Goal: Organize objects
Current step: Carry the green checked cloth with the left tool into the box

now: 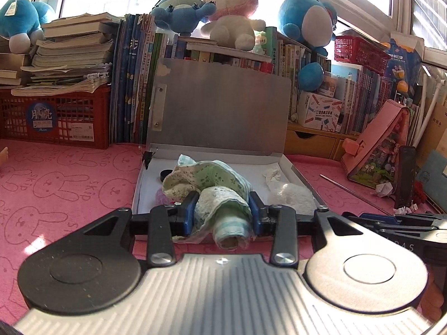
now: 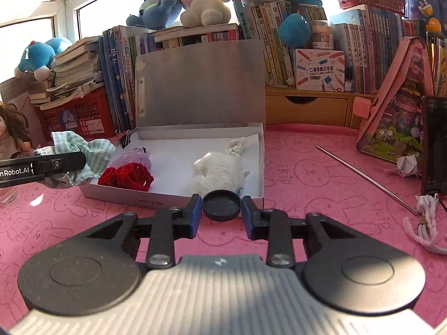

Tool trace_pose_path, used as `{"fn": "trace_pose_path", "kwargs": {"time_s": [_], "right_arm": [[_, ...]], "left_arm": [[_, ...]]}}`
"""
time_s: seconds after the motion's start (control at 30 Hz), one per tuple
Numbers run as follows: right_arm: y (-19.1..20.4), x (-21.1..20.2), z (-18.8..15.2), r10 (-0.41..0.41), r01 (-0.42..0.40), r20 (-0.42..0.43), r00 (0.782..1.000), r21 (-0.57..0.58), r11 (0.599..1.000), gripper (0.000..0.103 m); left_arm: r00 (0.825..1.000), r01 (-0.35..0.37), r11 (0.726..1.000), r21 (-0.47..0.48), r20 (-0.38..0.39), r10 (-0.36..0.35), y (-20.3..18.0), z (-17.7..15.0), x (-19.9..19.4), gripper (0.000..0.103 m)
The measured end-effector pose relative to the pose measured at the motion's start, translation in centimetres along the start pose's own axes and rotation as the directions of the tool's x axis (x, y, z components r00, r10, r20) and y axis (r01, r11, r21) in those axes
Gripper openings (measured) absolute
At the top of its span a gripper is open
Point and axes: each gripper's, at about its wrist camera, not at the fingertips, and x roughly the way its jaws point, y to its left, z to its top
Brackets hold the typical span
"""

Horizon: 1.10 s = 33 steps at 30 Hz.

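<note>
Two claws are in play, each closed on one item. The left claw (image 1: pixel 223 209) grips a rolled bundle of green-and-white cloth (image 1: pixel 220 195), held over the near left part of the open box (image 1: pixel 299 173); the right wrist view shows the same bundle (image 2: pixel 81 150) from the side, hanging at the box's left edge. One box sits on the pink counter (image 1: pixel 69 184), its grey lid (image 1: pixel 223 106) standing upright against the row of books. Inside it, the right wrist view counts one red knitted piece (image 2: pixel 128 176) with a pale purple item (image 2: pixel 137 156) just behind it at the left, one white fluffy item (image 2: pixel 218 170) and one crumpled white scrap (image 2: pixel 237 143) toward the right; the left wrist view hides the red piece behind the cloth. A single black binder clip (image 2: pixel 126 138) sits at the box's back left corner. The right claw (image 2: pixel 222 209) pinches one round black lid (image 2: pixel 221 205) at the box's near right corner. Only the right wrist view shows a doll (image 2: pixel 12 131) at far left. One metal rod (image 2: pixel 366 178) lies on the counter to the right, well apart from the box, with a coiled white cable (image 2: pixel 424 223) near its end. Four blue plush toys and one pink-and-white rabbit (image 1: pixel 232 8) top the books in the left wrist view.
</note>
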Motion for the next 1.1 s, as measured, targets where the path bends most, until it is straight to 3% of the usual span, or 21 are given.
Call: {"fn": "trace_pose_path", "kwargs": {"time_s": [0.27, 0.57, 1.1], "right_arm": [[-0.4, 3.6, 3.0, -0.009, 0.009, -0.015, 1.000, 0.030, 1.000, 0.036], [1.6, 8.8, 6.2, -0.026, 0.026, -0.020, 0.999, -0.038, 0.999, 0.036], [2.6, 15.3, 6.4, -0.064, 0.059, -0.078, 0.995, -0.061, 0.996, 0.036]], "left_arm": [[1.000, -0.023, 1.000, 0.012, -0.009, 0.023, 0.7, 1.9, 4.4, 0.044], [0.999, -0.030, 0.999, -0.030, -0.022, 0.029, 2.2, 4.6, 10.1, 0.044], [0.997, -0.050, 0.999, 0.000, -0.065, 0.050, 2.9, 2.9, 14.9, 0.044]]}}
